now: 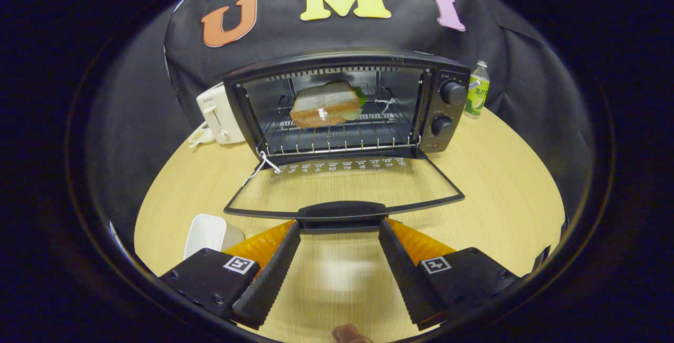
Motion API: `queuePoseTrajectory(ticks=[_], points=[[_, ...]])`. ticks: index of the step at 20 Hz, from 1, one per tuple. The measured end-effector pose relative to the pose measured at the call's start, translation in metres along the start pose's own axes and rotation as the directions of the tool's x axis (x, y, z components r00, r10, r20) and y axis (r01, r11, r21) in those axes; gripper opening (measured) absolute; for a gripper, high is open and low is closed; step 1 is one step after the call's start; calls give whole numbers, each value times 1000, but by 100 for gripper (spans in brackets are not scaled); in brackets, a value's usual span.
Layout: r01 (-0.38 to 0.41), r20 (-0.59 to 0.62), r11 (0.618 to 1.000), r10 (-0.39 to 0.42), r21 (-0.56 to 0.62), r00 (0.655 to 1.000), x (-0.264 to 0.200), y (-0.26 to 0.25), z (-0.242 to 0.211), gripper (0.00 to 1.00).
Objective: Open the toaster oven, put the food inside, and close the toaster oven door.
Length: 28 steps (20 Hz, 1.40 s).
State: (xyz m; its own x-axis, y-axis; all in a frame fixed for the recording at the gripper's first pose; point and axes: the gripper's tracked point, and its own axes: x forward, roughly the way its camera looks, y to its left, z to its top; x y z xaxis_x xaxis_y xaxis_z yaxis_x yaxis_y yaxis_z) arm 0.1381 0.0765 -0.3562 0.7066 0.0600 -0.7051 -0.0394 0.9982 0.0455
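Observation:
A black toaster oven (447,121) stands on the wooden table (500,185) with its glass door (345,187) folded down flat toward me. A sandwich (324,103) rests on the wire rack (337,140) inside, toward the left of the cavity. The door's black handle (342,210) lies just ahead of my gripper (339,227). The gripper is open, its fingertips wide apart at either end of the handle, with nothing pressed between them.
A white toaster (216,114) sits left of the oven, and a green-labelled bottle (477,90) stands to its right. A white dish (209,233) lies by my left finger. A white string (261,166) hangs at the door's left hinge.

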Motion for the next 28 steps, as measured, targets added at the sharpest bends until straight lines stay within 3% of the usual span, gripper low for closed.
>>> queuePoseTrajectory(ticks=[7,13,18,26,28], points=[[-27,119,991,11,129,993,-8,1,24,98],[-5,254,998,-11,63,967,-19,7,63,98],[38,394,999,-24,-27,919,-19,8,91,99],[32,523,998,-2,-49,852,-17,12,126,100],[0,551,999,23,-43,834,-16,18,136,100]])
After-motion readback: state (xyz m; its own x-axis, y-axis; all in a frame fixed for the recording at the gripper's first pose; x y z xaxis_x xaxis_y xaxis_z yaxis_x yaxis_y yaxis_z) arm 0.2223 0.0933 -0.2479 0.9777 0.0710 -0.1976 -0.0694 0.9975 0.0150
